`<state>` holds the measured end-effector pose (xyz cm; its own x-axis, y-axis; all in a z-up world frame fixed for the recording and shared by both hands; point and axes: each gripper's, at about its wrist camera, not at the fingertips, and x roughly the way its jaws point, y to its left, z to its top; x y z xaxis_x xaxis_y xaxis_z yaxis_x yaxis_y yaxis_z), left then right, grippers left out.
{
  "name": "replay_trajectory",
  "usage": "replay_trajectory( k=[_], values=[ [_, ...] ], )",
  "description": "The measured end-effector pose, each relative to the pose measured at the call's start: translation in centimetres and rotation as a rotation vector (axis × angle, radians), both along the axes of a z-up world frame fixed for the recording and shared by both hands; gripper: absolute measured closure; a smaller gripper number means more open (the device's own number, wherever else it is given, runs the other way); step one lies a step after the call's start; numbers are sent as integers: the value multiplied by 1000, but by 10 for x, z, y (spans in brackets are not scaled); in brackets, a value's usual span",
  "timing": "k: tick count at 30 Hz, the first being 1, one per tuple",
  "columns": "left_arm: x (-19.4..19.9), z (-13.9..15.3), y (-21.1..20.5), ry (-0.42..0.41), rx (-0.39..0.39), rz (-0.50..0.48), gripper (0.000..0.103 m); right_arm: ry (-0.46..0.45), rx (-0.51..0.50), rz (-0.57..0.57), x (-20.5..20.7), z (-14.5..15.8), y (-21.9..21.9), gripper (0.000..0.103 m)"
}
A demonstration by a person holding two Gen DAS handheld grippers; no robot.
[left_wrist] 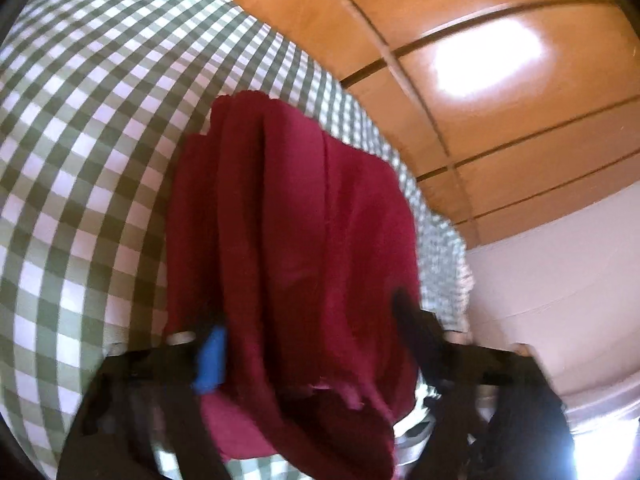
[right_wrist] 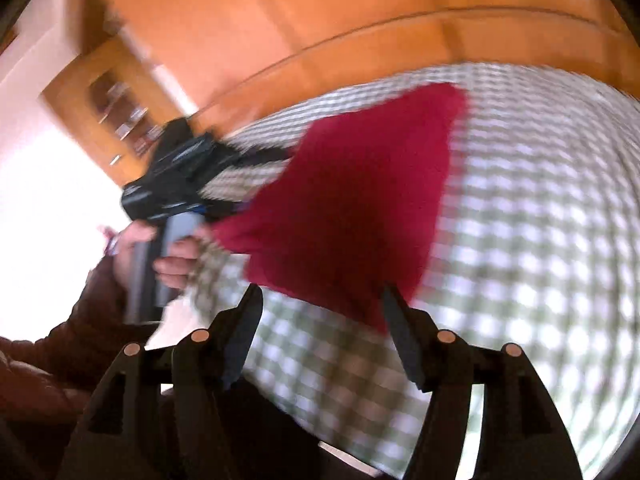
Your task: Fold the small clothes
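Red garment, lifted over a green-and-white checked cloth.

Seen hanging in long vertical folds in the left wrist view, draped between and over the fingers of the left gripper, one blue-padded fingertip at its left edge and a dark one at its right. Appeared pinched at one corner by the left gripper in the right wrist view, though blurred there and hard to confirm; gripper held in a bare hand with a dark sleeve behind. Spread out as a slanting sheet above the checked cloth, lower edge reaching down near the right gripper. Right gripper's fingers stood wide apart, nothing clearly between them. Orange wooden panelling behind the cloth-covered surface.
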<state>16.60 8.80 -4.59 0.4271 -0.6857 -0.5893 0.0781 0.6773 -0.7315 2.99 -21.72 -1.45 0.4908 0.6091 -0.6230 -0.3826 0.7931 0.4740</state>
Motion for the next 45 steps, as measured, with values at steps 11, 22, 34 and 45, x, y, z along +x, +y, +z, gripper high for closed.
replay_trajectory(
  k=[11, 22, 34, 45],
  values=[
    [-14, 23, 9, -82, 254, 28, 84, -21, -101, 95, 16, -17, 57, 66],
    [-80, 41, 45, -204, 300, 227, 38, -2, -69, 99, 16, -31, 74, 60],
    [-98, -23, 19, -167, 576, 180, 44, -1, -112, 74, 12, -37, 52, 63],
    [-90, 30, -9, -371, 609, 214, 26, -67, -39, 7, 55, 36, 41, 43]
  ],
)
